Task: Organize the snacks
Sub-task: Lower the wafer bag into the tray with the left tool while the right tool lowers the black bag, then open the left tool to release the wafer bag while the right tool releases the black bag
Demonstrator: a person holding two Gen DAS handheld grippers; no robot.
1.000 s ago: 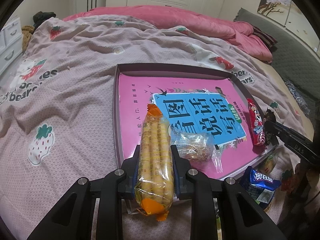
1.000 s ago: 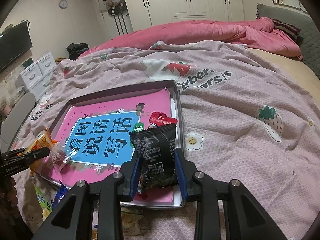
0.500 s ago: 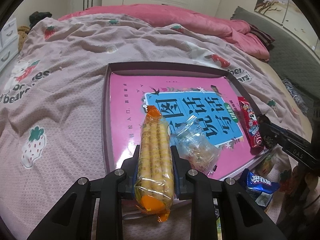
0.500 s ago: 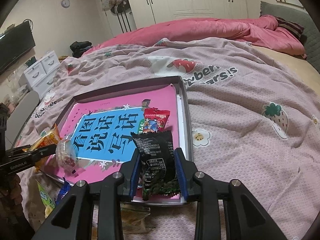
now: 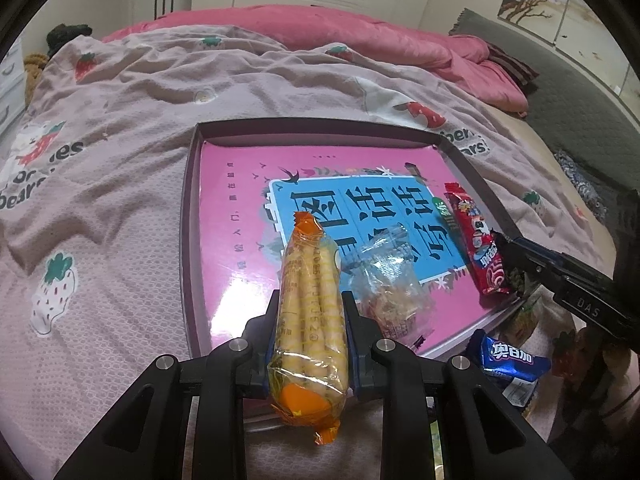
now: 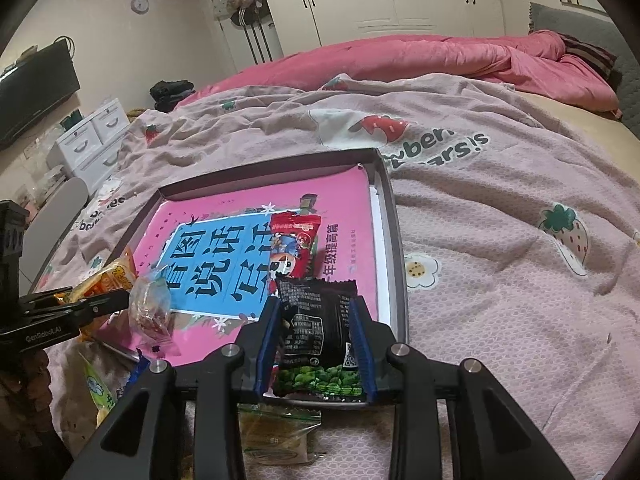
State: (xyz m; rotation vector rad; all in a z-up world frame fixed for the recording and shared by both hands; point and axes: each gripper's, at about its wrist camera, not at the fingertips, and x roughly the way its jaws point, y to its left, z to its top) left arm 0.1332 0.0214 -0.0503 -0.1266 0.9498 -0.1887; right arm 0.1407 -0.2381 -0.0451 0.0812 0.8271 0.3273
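My left gripper (image 5: 310, 312) is shut on an orange pack of wafer rolls (image 5: 310, 308), held over the near edge of the tray (image 5: 188, 216). My right gripper (image 6: 316, 320) is shut on a black snack pack with green peas printed on it (image 6: 316, 340), at the tray's near right corner (image 6: 396, 264). A pink and blue book (image 5: 360, 208) lies in the tray. On it lie a clear candy bag (image 5: 390, 280) and a red snack pack (image 5: 478, 248). The left gripper also shows in the right wrist view (image 6: 92, 300), and the right gripper in the left wrist view (image 5: 516, 256).
A blue Oreo pack (image 5: 508, 360) lies on the bed off the tray's near edge. A pale green bag (image 6: 276, 432) and another packet (image 6: 96, 388) lie below the tray. A pink quilt (image 6: 420, 60) is at the back, white drawers (image 6: 92, 132) to the left.
Both grippers have pulled back slightly toward the near edge of the tray with their packs still held. The black pack now sits lower, just in front of the red pack.
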